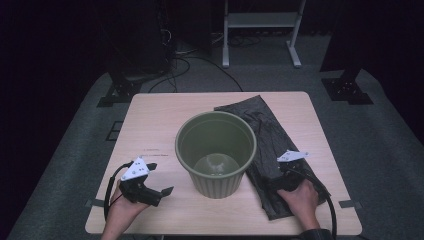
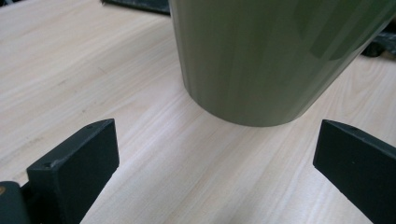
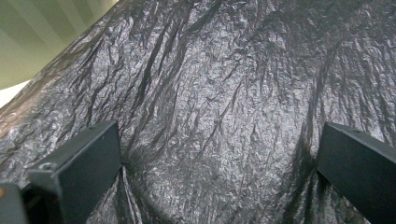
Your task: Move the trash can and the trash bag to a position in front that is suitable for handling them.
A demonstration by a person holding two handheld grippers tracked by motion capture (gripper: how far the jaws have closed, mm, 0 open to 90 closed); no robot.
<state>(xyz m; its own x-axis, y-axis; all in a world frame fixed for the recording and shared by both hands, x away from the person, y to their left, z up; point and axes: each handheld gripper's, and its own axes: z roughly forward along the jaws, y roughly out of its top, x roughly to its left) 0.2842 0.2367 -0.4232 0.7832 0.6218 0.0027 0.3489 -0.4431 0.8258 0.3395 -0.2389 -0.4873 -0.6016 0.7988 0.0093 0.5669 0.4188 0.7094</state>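
Lying flat on the table (image 1: 150,120), the black bag (image 1: 270,150) stretches from the far edge toward the near right corner, its left side tucked against the green bin (image 1: 216,152) and partly hidden behind it. The right gripper (image 1: 285,176) rests on the bag's near part with its jaws spread wide, pressed into the crinkled film but holding nothing; in the right gripper view the bag (image 3: 224,93) bulges between them. The left gripper (image 1: 162,192) sits on the bare wood just beside the bin's base, jaws also wide apart and empty, aimed at the bin wall (image 2: 271,56). Risks, as I judge them: closing the right jaws on the flat film may pinch both layers together, so the bag would not open, or may catch too little and slip. Dragging the bag could tug the light bin sideways or tip it, since the two touch and the left gripper does not brace it. Count: one bag, one bin, one table, two grippers.
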